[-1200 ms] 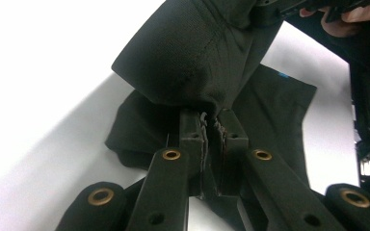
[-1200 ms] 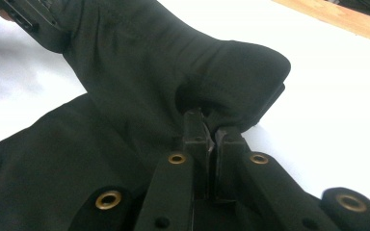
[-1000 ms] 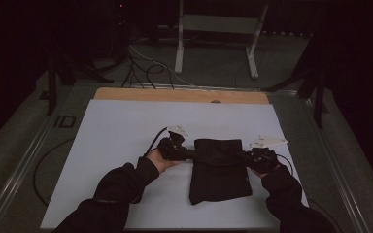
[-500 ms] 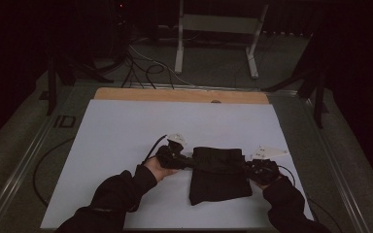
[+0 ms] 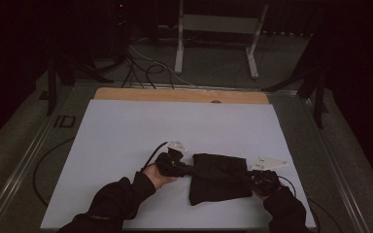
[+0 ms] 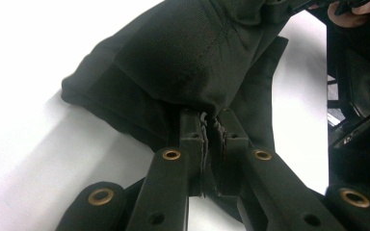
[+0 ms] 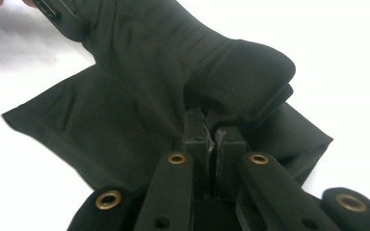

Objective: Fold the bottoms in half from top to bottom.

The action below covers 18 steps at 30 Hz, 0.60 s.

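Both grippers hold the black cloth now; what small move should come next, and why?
Probably lower the raised fold toward the person and lay it flat. The left gripper and right gripper are both shut on the black cloth, whose far edge is lifted and doubled over the part resting on the table.

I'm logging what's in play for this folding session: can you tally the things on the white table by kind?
Black cloth: 1
Grippers: 2, the left gripper and the right gripper, each shut on an edge of the cloth
White table: 1, the surface under them
Total: 4
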{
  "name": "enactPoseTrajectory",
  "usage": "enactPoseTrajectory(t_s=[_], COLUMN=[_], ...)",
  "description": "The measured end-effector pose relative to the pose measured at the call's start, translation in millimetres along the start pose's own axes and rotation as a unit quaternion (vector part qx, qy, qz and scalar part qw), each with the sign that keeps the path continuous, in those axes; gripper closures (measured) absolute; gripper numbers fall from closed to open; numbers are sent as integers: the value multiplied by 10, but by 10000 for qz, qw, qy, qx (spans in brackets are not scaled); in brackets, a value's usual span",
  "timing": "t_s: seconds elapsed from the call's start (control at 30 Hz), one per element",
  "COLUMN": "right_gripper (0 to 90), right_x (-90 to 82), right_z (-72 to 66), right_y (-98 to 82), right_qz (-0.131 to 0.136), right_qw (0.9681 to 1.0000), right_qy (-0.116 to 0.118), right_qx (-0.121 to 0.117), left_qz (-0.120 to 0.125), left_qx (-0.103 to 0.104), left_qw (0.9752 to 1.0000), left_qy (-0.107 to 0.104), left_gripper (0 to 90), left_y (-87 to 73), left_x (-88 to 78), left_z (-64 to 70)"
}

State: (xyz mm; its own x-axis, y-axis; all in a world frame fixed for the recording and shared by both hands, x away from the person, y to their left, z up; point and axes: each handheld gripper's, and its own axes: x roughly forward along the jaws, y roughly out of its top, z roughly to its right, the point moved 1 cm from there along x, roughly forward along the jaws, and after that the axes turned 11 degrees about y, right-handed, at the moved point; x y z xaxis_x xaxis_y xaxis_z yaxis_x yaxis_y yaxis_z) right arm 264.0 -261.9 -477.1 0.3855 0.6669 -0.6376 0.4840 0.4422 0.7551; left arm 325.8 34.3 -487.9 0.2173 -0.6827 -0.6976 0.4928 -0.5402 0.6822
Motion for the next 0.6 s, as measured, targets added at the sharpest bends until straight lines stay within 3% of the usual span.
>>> enactPoseTrajectory(t_s=[0.33, 0.6], right_gripper=[871, 870], right_x=[0, 33], right_z=[-40, -57], right_y=[-107, -150], right_qz=[-88, -145], right_qw=[9998, 9998], right_qy=[-79, -130], right_qx=[151, 96], left_qz=[-90, -170], left_qx=[111, 119], left_qw=[9998, 9996], left_qy=[99, 192], left_gripper=[849, 849], left_y=[-62, -94], left_x=[16, 38], left_z=[168, 183])
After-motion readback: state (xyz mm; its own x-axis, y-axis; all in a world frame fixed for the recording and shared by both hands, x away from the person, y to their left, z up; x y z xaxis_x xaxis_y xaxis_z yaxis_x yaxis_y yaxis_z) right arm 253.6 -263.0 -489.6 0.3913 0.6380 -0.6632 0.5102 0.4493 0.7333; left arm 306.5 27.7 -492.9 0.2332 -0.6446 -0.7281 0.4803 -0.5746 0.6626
